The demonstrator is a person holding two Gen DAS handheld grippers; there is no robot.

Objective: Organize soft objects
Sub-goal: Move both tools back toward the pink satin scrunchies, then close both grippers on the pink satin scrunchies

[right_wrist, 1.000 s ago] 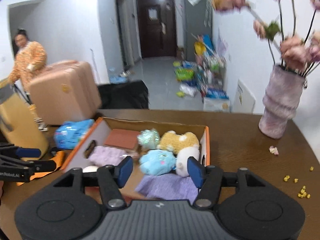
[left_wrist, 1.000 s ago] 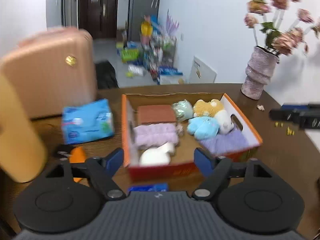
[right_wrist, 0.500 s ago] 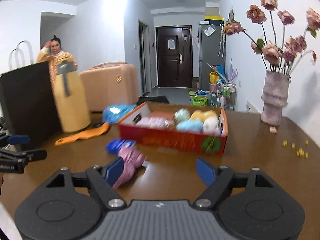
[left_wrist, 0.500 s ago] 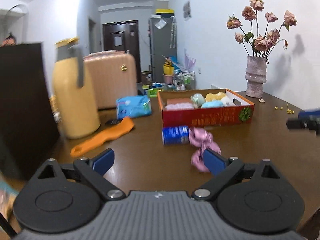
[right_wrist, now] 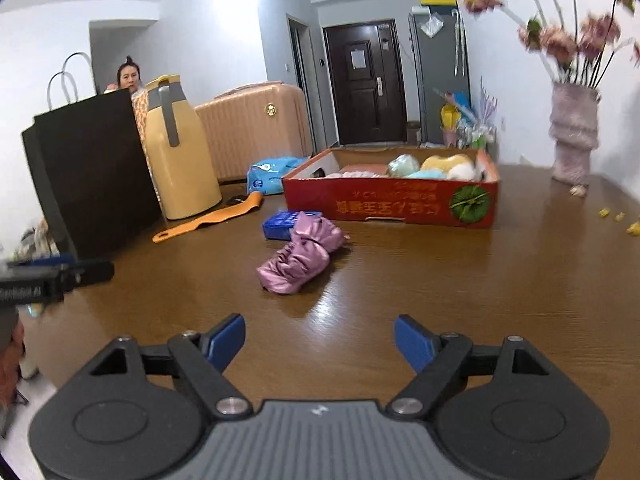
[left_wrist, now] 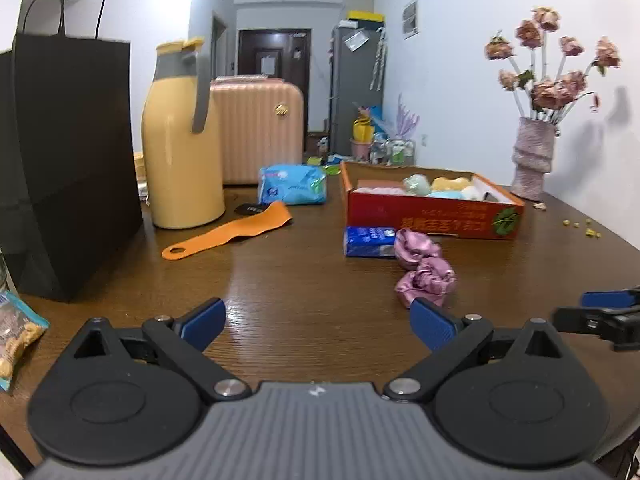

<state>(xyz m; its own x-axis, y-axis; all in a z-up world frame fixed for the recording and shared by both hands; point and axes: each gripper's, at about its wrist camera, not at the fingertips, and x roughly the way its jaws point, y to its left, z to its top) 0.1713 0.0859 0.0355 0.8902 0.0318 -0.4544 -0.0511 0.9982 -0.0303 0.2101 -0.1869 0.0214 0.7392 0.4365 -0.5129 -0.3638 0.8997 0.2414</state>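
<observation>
both grippers have pulled back from above the box (left_wrist: 432, 216) to low over the table (left_wrist: 304, 280); left gripper (left_wrist: 318, 322) and right gripper (right_wrist: 319, 342) have just been opening, now wide and empty; pink fabric bundle (right_wrist: 300, 262), apparently a scrunchie, remains to collect.

Your left gripper (left_wrist: 316, 322) hangs low and tilts gently downward, jaws spread wide with nothing between them, having just been opening. Your right gripper (right_wrist: 319, 343) sits beside it at a similar downward tilt, jaws also apart and empty, likewise just opened.
</observation>
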